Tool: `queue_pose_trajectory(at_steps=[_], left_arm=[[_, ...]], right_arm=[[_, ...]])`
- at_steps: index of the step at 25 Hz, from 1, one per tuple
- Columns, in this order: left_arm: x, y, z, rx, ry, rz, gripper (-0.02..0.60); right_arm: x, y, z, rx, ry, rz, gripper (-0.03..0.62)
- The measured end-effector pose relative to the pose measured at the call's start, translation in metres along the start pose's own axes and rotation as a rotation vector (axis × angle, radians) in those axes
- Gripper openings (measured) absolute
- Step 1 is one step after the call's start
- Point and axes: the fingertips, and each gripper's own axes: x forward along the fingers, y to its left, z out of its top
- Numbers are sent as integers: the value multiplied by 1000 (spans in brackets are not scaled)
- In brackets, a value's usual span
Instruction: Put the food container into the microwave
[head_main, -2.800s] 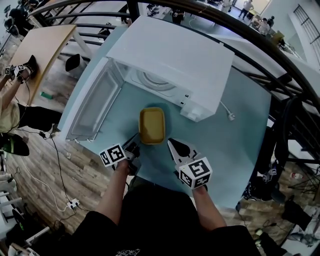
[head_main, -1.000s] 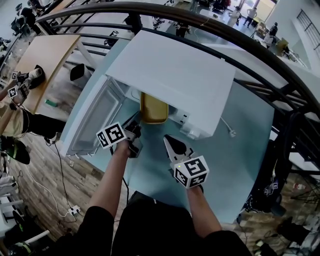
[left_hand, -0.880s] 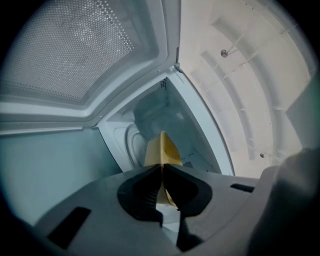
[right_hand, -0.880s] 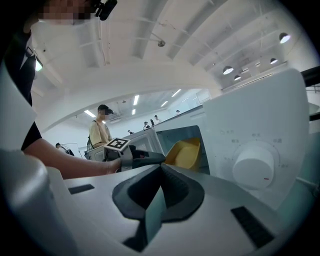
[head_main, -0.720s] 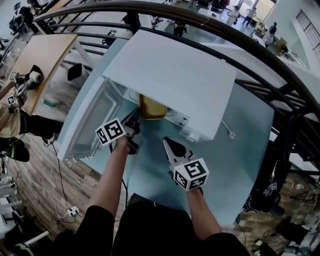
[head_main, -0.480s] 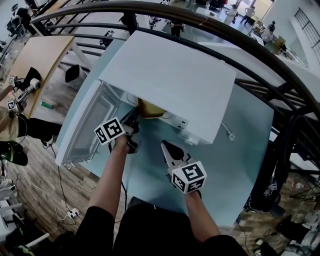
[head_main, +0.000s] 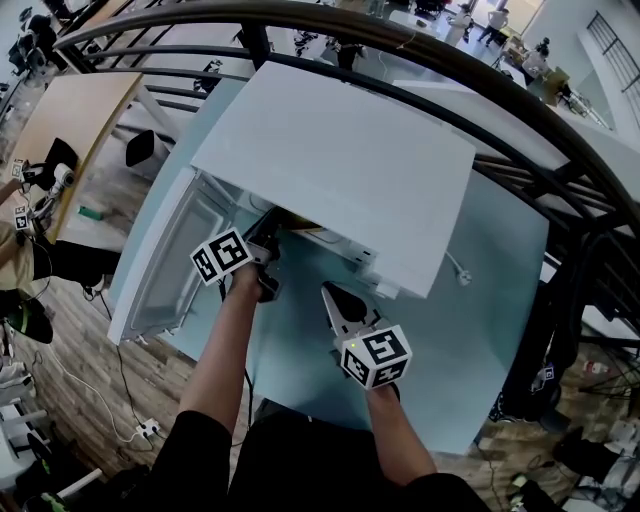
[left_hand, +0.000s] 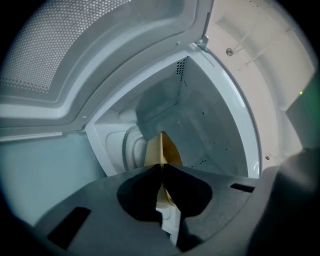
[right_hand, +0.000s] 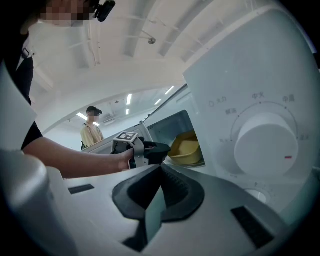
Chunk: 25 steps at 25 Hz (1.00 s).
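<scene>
Inside the microwave (head_main: 330, 150), left gripper (left_hand: 161, 169) holds food container (right_hand: 187, 146) lengthwise, pointing inward.

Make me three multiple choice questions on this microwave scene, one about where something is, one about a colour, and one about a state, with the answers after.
1. Where is the food container in relation to the microwave?
A. Outside, in front of it
B. Inside its cavity
C. On its roof

2. What colour is the food container?
A. Red
B. Blue
C. Yellow

3. What state is the left gripper in?
A. Shut on the container's rim
B. Open and empty
C. Shut on the door

Answers:
1. B, as the right gripper view shows the container within the open cavity.
2. C, as it shows yellow in both gripper views.
3. A, as the left gripper view shows the jaws pinched on the yellow rim.
</scene>
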Motion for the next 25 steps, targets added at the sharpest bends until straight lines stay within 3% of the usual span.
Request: queue_pose_trajectory(at_steps=[25], left_arm=[[29, 4, 3, -26, -1, 37, 28]], right_arm=[[-4, -15, 2, 26, -9, -32, 5]])
